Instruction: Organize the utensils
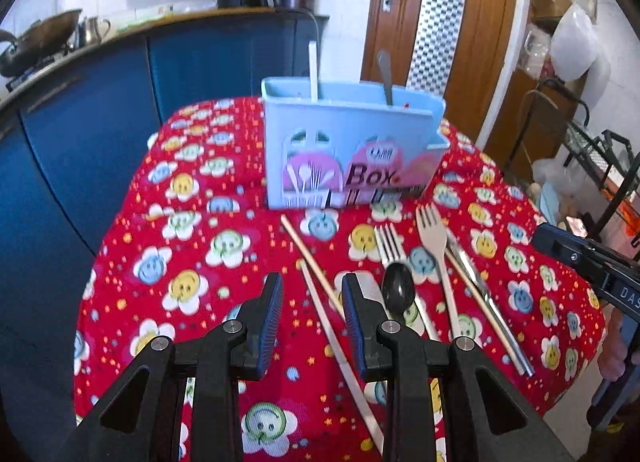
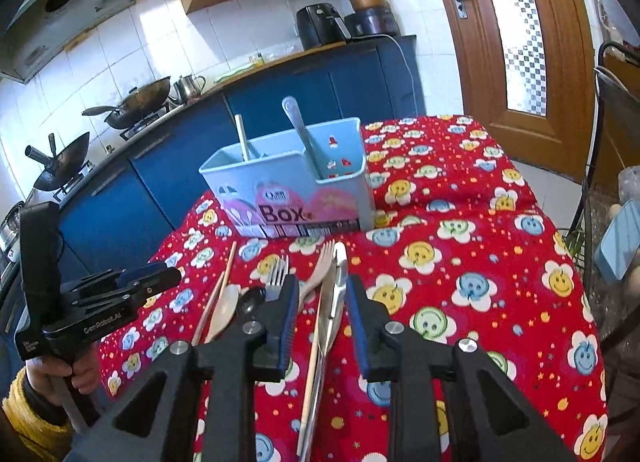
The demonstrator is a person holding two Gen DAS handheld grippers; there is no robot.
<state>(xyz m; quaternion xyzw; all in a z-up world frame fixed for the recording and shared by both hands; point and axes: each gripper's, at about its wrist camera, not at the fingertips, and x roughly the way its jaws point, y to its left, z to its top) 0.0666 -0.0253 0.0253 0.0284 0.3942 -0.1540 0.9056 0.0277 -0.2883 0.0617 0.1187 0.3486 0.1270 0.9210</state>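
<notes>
Two grippers hang above the desk's near edge, both released and empty. The right gripper (image 2: pixel 322 294) straddles the metal knife (image 2: pixel 334 294) and a chopstick (image 2: pixel 314 342), whose long axes run straight away from it toward the blue utensil box (image 2: pixel 296 189); the left gripper (image 1: pixel 310 294) hovers over another chopstick (image 1: pixel 340 354)

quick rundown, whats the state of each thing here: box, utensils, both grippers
blue utensil box: upright on the tablecloth, a white stick and a metal spoon standing in it
left gripper: open, over a chopstick, nothing gripped
right gripper: open, over the metal knife, nothing gripped
metal fork: lying flat
beige fork: lying flat
black spoon: lying flat
door: closed
</notes>
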